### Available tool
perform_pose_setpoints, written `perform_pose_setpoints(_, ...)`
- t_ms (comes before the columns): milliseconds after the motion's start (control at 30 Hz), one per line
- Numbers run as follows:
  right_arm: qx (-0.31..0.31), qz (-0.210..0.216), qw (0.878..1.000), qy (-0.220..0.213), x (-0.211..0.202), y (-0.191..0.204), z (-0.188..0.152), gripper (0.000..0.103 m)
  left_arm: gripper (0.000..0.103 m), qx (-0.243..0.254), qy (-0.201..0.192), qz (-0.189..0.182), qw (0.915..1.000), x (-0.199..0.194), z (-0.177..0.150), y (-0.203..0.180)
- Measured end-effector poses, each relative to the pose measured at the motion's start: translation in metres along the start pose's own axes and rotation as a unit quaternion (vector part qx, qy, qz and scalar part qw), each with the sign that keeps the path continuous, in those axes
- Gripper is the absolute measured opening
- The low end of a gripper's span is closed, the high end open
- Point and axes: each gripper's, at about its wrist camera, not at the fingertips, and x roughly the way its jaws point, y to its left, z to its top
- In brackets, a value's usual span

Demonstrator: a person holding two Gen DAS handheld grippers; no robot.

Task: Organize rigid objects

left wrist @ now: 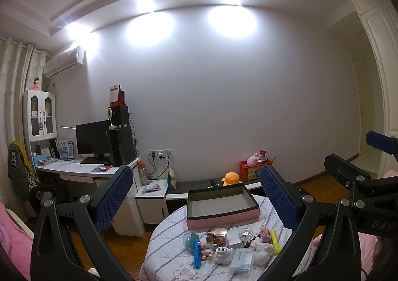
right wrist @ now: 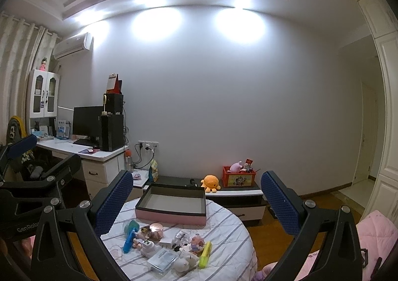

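Both grippers are hanging in the air above the near edge of a round table [left wrist: 161,246] covered with a striped cloth, and neither is touching anything. The left gripper [left wrist: 196,200] is holding its blue-padded fingers [left wrist: 113,202] spread wide with nothing between them. The right gripper [right wrist: 196,202] is likewise spread wide and empty; in the left wrist view it is showing at the right edge, and the left one is showing at the left edge of the right wrist view.

An empty box [left wrist: 221,206] with pink sides and a dark rim is sitting on the far part of the table. Nearer the grippers, a cluster of small things is lying on the cloth: a blue bar [left wrist: 197,253] at the left beside a teal clear cup [left wrist: 190,240] tipped on its side, a copper-lidded jar [left wrist: 220,235] just behind a white plug [left wrist: 221,255], a clear flat case [left wrist: 241,260], a white figurine [left wrist: 263,252], a small glass bottle [left wrist: 245,233] and a yellow highlighter [left wrist: 275,241] at the right end. All of them are lying outside the box.

Beyond the table an orange plush toy [left wrist: 231,178] is sitting on a low cabinet near a red toy crate [left wrist: 251,169], and a desk with a dark monitor [left wrist: 93,139] is standing at the left.
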Motion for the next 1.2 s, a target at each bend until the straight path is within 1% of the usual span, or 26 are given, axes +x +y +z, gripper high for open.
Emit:
perform_pose_setpoints(167,0.003,0.002,1.0,0.018,0.016,0.0,-0.012,0.103,0.103,0.004,0.008,0.001,1.0,0.015,-0.014,-0.002)
perform_pose_setpoints(300,0.006,0.003,0.999,0.034,0.036,-0.002,-0.03,0.103,0.103,0.0,0.018,-0.009,0.9998,0.035,-0.036,-0.003)
perform_pose_setpoints(400,0.004,0.007,0.999,0.043,0.052,-0.001,-0.05,0.103,0.103,-0.015,0.026,-0.022,0.9993,0.051,-0.061,0.0)
perform_pose_setpoints(467,0.002,0.008,0.999,0.052,0.064,0.0,-0.066,0.103,0.103,-0.027,0.042,-0.022,0.9985,0.066,-0.083,0.003)
perform_pose_setpoints(533,0.007,0.007,0.998,0.062,0.077,-0.002,-0.085,0.103,0.103,-0.038,0.062,-0.016,0.9972,0.083,-0.106,0.01)
perform_pose_setpoints(600,0.013,0.006,0.996,0.083,0.094,-0.007,-0.107,0.103,0.103,-0.044,0.091,-0.007,0.9948,0.102,-0.132,0.017)
perform_pose_setpoints(700,0.021,-0.003,0.992,0.121,0.118,-0.016,-0.143,0.103,0.103,-0.053,0.15,0.011,0.9872,0.137,-0.178,0.028)
perform_pose_setpoints(733,0.024,-0.009,0.99,0.137,0.126,-0.019,-0.154,0.103,0.103,-0.052,0.164,0.014,0.9849,0.145,-0.188,0.03)
perform_pose_setpoints(833,0.03,-0.015,0.982,0.186,0.151,-0.029,-0.189,0.103,0.103,-0.031,0.225,0.026,0.9734,0.178,-0.232,0.029)
perform_pose_setpoints(933,0.034,-0.019,0.973,0.226,0.172,-0.037,-0.216,0.103,0.103,-0.008,0.27,0.029,0.9624,0.203,-0.262,0.023)
perform_pose_setpoints(967,0.036,-0.022,0.971,0.237,0.179,-0.039,-0.225,0.103,0.103,0.0,0.283,0.032,0.9586,0.211,-0.27,0.021)
perform_pose_setpoints(1100,0.03,-0.03,0.964,0.261,0.196,-0.044,-0.24,0.103,0.103,0.016,0.309,0.036,0.9501,0.233,-0.285,0.017)
perform_pose_setpoints(1200,0.032,-0.019,0.96,0.278,0.211,-0.049,-0.246,0.103,0.103,0.024,0.325,0.042,0.9445,0.248,-0.289,0.016)
